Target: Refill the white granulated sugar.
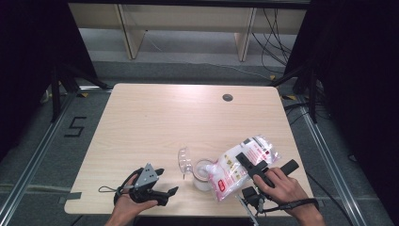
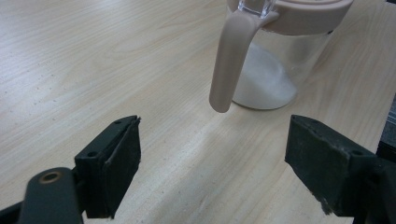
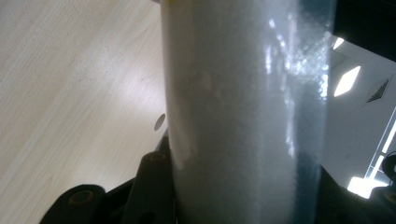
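A clear jar (image 1: 202,175) with a pink rim stands near the table's front edge, its clear flip lid (image 1: 184,160) swung open to the left. In the left gripper view the jar (image 2: 275,74) holds a slanted heap of white grains, and its pink handle (image 2: 228,60) points toward me. My right gripper (image 1: 250,165) is shut on a plastic bag of white grains (image 1: 235,168), tilted with its low end over the jar's mouth. The bag (image 3: 243,116) stands close between the right jaws. My left gripper (image 1: 167,181) is open left of the jar, apart from it, with nothing between its fingers.
The light wooden table (image 1: 164,117) stretches away behind the jar, with a round cable hole (image 1: 227,97) near its far edge. Dark curtains and stand legs flank the table on both sides. A wooden bench frame stands beyond it.
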The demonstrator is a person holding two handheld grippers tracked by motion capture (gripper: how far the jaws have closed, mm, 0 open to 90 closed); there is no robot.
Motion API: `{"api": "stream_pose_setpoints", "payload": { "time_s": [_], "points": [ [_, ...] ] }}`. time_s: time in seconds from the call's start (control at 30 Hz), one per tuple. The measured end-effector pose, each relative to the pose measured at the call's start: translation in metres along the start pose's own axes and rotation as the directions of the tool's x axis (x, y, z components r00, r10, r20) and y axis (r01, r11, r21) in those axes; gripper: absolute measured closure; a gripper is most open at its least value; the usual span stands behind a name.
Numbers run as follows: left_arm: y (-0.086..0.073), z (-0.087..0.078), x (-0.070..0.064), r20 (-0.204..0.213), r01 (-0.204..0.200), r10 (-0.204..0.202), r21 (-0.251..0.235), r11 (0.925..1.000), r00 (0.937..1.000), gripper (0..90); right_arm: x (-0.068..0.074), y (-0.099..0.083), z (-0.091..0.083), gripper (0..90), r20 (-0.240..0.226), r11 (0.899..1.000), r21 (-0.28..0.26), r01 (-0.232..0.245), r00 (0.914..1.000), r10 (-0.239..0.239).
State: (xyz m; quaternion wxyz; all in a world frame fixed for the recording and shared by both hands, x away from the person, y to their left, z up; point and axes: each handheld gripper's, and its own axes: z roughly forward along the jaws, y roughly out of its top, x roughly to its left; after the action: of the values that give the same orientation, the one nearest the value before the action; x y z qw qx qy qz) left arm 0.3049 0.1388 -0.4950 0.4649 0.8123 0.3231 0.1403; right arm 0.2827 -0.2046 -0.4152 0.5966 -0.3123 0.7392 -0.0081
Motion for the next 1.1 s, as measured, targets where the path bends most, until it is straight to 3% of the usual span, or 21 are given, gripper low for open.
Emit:
{"api": "stream_pose_setpoints", "payload": {
  "time_s": [0.1,0.33,0.43,0.67,0.7,0.73,0.87,1.0,1.1],
  "points": [
    [-0.0001,0.0004,-0.0005,0.004,0.006,-0.006,-0.005,1.0,1.0,17.9,-0.001,-0.0007,0.0004,68.9,-0.002,1.0,-0.014,0.01,1.0,-0.01],
    [-0.0003,0.0014,0.0003,0.01,0.008,-0.008,-0.014,0.9999,0.9999,17.9,0.0035,-0.0024,0.0004,70.0,0.008,1.0,-0.01,-0.03,0.9995,0.03],
    [0.0,-0.0001,0.0006,0.001,-0.003,0.003,-0.004,1.0,1.0,17.9,0.0017,-0.0021,0.0016,70.4,0.009,1.0,-0.024,-0.003,1.0,0.003],
    [-0.0001,-0.0003,0.0006,0.001,-0.004,0.004,-0.002,1.0,1.0,17.9,0.0003,-0.0018,0.001,71.1,0.008,0.999,-0.033,-0.009,0.9999,0.009],
    [-0.0003,0.0004,0.0007,0.004,0.001,-0.001,-0.008,1.0,1.0,17.9,0.002,-0.002,-0.0002,71.2,0.005,0.999,-0.02,-0.035,0.9994,0.035],
    [-0.0004,0.0003,0.0007,0.004,0.001,-0.001,-0.008,1.0,1.0,17.9,-0.0001,-0.0022,0.001,71.2,0.007,0.999,-0.036,-0.01,0.9999,0.011],
    [0.0001,-0.0006,0.0009,-0.003,-0.01,0.01,0.002,0.9999,0.9999,17.9,0.0009,-0.0038,0.0007,71.4,0.018,0.999,-0.034,-0.008,0.9998,0.008],
    [-0.0002,0.0009,-0.0008,0.007,0.007,-0.007,-0.011,0.9999,1.0,17.9,0.0016,-0.0055,0.0,71.6,0.016,0.999,-0.028,-0.024,0.9996,0.025],
    [0.0002,-0.0007,0.0006,-0.001,-0.009,0.009,0.007,0.9999,1.0,18.0,0.0012,-0.0058,-0.0003,71.7,0.011,0.999,-0.026,-0.022,0.9997,0.022]
  ]
}}
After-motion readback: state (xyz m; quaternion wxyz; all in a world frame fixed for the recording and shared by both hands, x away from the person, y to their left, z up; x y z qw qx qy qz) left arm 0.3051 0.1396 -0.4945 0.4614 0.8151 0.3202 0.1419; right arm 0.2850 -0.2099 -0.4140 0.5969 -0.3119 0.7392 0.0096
